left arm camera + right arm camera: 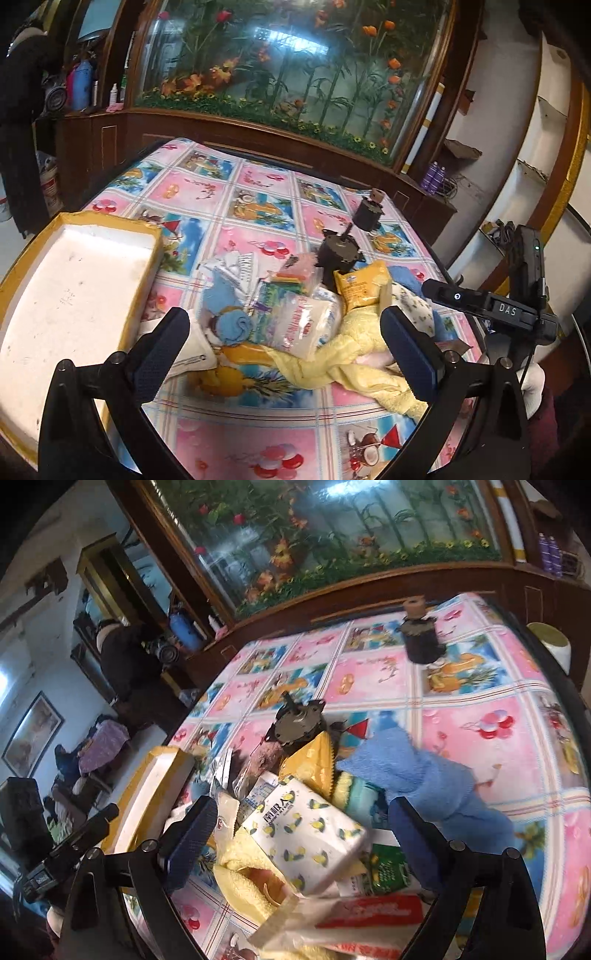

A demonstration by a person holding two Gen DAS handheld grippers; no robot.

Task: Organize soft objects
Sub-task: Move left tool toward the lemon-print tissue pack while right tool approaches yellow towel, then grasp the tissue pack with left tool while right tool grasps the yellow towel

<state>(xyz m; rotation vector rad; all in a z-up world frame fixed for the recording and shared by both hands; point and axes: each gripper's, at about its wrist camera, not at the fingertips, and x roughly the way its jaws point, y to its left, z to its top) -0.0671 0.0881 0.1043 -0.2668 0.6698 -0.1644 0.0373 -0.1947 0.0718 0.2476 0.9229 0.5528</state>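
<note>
Left wrist view shows the left gripper held low over the table, tilted down toward a heap of soft objects. The table carries a pink and blue cartoon cloth, with a white foam box at its left and an aquarium cabinet behind. Its jaws stand wide apart, holding nothing. The right gripper is also wide open, over a lemon-print tissue pack, not clamping it.

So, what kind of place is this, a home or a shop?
Most likely a living room in a home. A table with a cartoon-print tablecloth stands before a large wood-framed aquarium with artificial flowers, and a framed picture hangs on the wall.
</note>
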